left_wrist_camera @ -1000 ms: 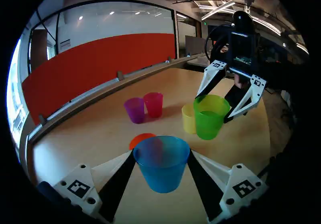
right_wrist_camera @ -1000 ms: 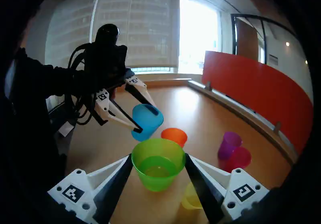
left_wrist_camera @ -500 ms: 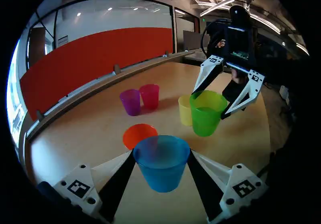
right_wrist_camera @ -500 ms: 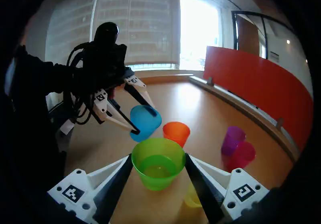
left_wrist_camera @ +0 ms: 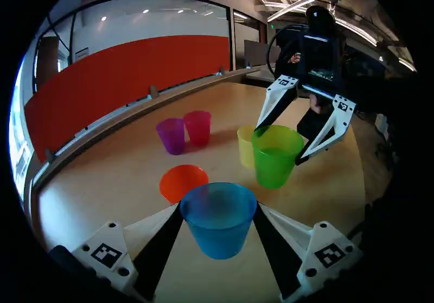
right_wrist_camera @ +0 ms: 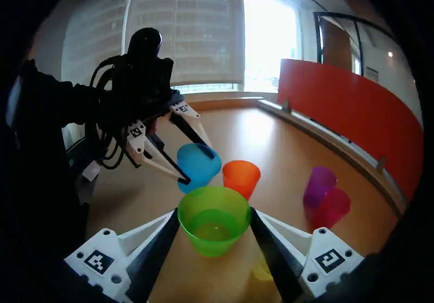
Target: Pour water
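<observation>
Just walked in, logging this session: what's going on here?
A person holds a gripper in each hand. The left gripper grips an upright blue cup; the right gripper grips a green cup with a little liquid inside. An orange cup, yellow cup, purple cup and pink cup stand on the table. Nothing is pouring yet.

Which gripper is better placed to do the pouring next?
Right, likely: the right gripper is shut on the green cup, which visibly holds liquid, near the blue cup held by the left gripper.
</observation>
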Tool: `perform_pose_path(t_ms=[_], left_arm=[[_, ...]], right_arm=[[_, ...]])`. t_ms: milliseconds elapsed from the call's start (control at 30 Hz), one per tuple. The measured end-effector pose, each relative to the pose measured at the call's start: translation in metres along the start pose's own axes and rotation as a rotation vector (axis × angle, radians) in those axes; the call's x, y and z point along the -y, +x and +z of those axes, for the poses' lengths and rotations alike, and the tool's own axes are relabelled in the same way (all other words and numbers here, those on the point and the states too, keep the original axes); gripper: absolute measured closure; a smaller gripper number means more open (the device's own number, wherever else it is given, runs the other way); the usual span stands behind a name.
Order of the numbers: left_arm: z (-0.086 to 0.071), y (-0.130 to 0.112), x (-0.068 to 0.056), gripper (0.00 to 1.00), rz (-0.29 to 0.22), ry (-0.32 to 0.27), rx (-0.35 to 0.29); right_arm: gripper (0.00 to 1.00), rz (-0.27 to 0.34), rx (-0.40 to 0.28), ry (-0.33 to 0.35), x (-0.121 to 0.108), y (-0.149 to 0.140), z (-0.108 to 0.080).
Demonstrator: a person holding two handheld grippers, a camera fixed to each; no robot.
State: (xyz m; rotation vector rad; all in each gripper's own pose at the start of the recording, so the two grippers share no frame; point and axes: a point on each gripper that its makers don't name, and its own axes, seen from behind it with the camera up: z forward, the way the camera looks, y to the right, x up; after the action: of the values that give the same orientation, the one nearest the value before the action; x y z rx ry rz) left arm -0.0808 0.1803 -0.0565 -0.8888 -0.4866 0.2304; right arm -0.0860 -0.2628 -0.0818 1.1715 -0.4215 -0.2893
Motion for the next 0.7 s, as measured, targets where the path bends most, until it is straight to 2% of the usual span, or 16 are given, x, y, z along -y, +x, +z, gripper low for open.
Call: perform_pose_path(t_ms=[200,700], left_arm=[[0.005,-0.001,-0.004,0.13,0.021,-0.013,-0.001],[0.014,-0.012,-0.011,0.13,0.017,-0.041,0.008]], right_arm=[[0.06,0.002,0.005,0.003,0.000,-0.003,0.003],[0.06,0.014,0.016,0.004,-0.001,-0.011,0.009]])
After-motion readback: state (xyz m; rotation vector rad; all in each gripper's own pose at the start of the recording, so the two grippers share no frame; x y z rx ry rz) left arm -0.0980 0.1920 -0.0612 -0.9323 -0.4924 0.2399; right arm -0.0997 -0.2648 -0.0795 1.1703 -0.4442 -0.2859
